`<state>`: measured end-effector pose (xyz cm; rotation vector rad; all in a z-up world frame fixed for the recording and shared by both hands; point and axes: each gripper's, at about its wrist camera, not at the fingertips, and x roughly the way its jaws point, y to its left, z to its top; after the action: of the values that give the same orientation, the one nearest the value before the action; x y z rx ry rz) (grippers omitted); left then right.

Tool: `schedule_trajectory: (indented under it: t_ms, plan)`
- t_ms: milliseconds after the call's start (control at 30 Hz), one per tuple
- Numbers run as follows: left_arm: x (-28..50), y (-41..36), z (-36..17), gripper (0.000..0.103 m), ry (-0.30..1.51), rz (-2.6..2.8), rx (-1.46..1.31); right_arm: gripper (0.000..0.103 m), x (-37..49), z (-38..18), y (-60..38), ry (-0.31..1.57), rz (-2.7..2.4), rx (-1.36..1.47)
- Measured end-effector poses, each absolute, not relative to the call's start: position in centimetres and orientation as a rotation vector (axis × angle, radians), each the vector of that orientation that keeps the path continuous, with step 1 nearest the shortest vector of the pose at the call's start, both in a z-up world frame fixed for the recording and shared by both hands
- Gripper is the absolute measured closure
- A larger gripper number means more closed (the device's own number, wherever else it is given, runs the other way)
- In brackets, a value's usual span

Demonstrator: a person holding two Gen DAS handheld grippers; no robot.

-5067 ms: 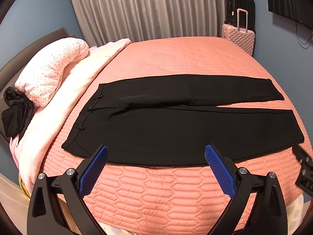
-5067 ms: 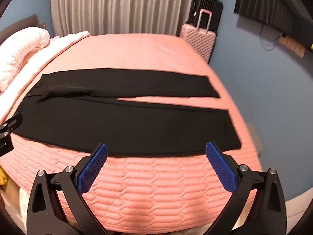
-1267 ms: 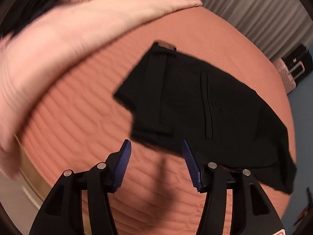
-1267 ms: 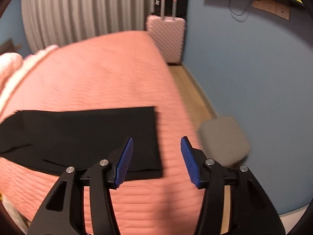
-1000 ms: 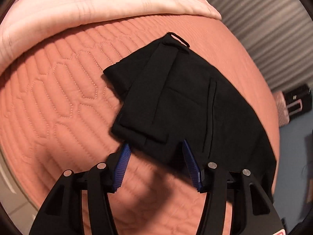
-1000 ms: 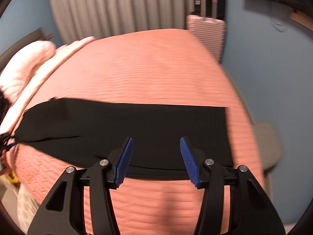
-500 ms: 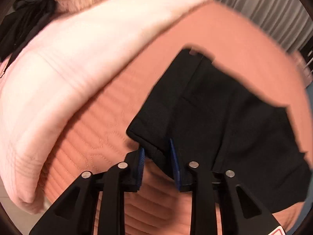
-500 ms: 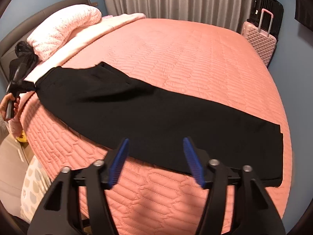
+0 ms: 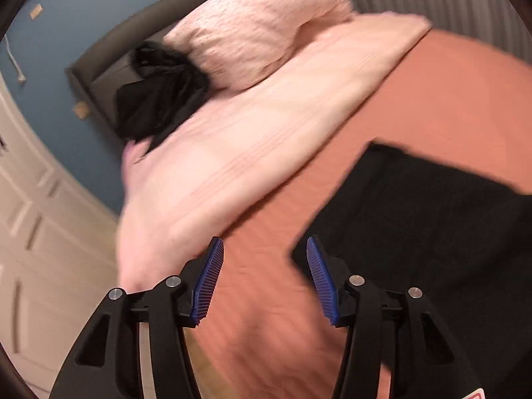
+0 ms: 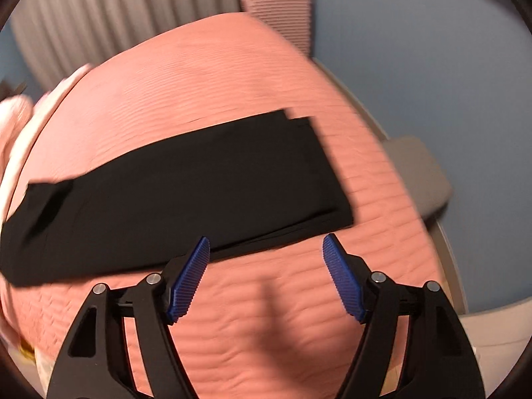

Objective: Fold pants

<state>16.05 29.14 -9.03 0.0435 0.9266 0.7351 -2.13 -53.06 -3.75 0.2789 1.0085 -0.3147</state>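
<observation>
Claws first: my left claw (image 9: 262,277) has just been opening and holds nothing, blue pads parted over the salmon bedspread (image 9: 449,99), the pants (image 9: 432,219) waist corner just beside its right pad. My right claw (image 10: 266,274) has also just been widening, empty, short of the pants' near edge. Pants lie folded lengthwise across the bed, by the pale blanket (image 9: 252,153). Motion blur leaves no writing legible.

Black pants (image 10: 186,186), plain, no pattern. Salmon-pink bedspread (image 10: 212,76), quilted stitch pattern. Pale pink blanket (image 9: 252,153); pillow (image 9: 266,20) pale pink, finely speckled. Grey pleated curtain (image 10: 99,16). Blue wall (image 10: 432,50). Pink ribbed suitcase (image 10: 279,3). Ridged blue pads (image 10: 189,279) on black grippers.
</observation>
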Motion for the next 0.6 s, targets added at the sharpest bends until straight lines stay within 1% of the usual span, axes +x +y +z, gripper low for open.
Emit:
schedule_trajectory:
  t_ms: [33,100,233,267,300,333,367,467,567,600]
  plan:
    - [16.3,26.8,-7.9,0.051,0.901,0.666,0.039,0.034,-1.5,-4.5,-54.7,1.019,-0.319,0.288]
    - [18.1,22.6,-7.1,0.050,0.894,0.554,0.058,0.034,0.0,-6.1,-56.9,1.037,-0.303,0.345]
    - [19.4,12.0,-7.3,0.045,0.935,0.320,0.048,0.036,2.5,-8.8,-59.6,1.039,-0.260,0.430]
    - [19.7,10.3,-7.9,0.045,0.947,0.271,0.034,0.039,2.8,-9.3,-59.0,1.049,-0.246,0.425]
    - [19.6,8.7,-8.1,0.045,0.954,0.240,0.027,0.046,3.2,-9.8,-58.5,1.063,-0.210,0.402]
    - [19.4,6.5,-8.7,0.044,0.966,0.199,0.018,0.047,3.5,-9.9,-57.7,1.072,-0.197,0.367]
    - [19.3,5.0,-8.9,0.044,0.979,0.164,0.017,0.048,3.8,-10.0,-57.1,1.077,-0.194,0.314]
    - [19.2,0.9,-9.9,0.044,1.018,0.084,0.051,0.048,4.6,-10.5,-56.7,1.107,-0.163,0.293]
    - [19.5,-0.3,-10.7,0.044,1.052,0.033,0.096,0.048,5.3,-10.9,-57.9,1.121,-0.140,0.362]
    - [19.3,-0.4,-10.9,0.044,1.056,0.016,0.100,0.054,5.5,-10.7,-58.0,1.126,-0.133,0.378]
